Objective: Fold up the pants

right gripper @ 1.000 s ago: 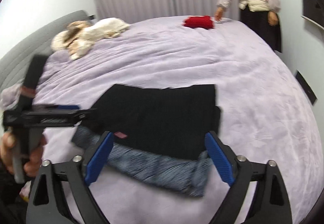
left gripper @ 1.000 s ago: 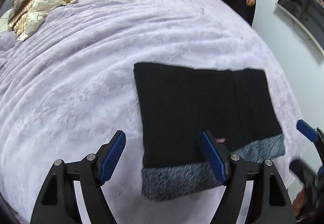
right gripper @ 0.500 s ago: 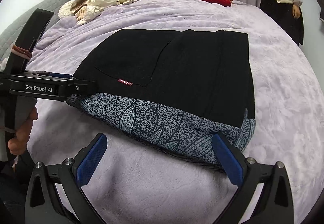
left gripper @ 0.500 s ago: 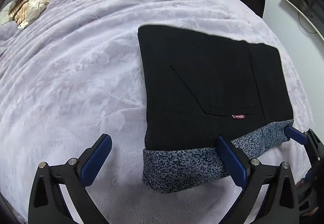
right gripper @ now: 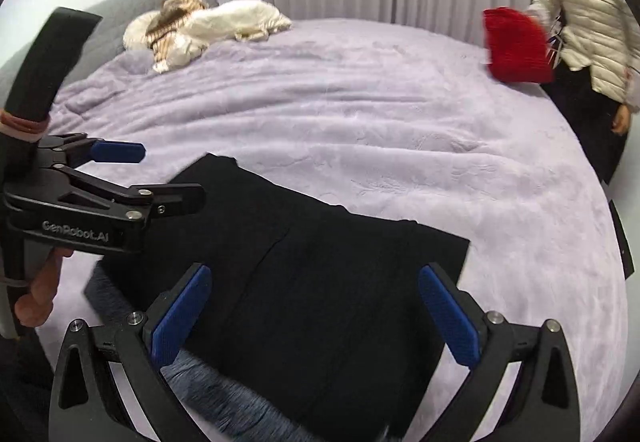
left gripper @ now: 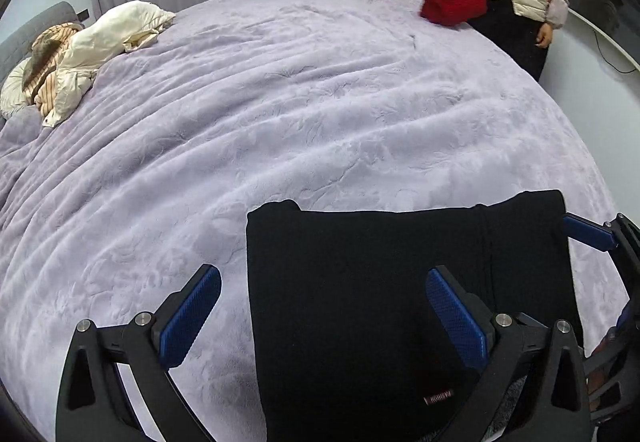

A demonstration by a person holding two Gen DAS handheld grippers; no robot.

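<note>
The black pants point(left gripper: 368, 306) lie as a compact rectangle on the lilac bedspread point(left gripper: 280, 130) near its front edge, so the folding looks almost finished; the left gripper point(left gripper: 324, 322) and right gripper point(right gripper: 316, 318) both hover with fingers spread wide, holding nothing; next comes, I judge, a last tidy or fold; the gripper body reads "GenRobot.AI"; the small red tag point(left gripper: 438, 398) is illegible.
</note>
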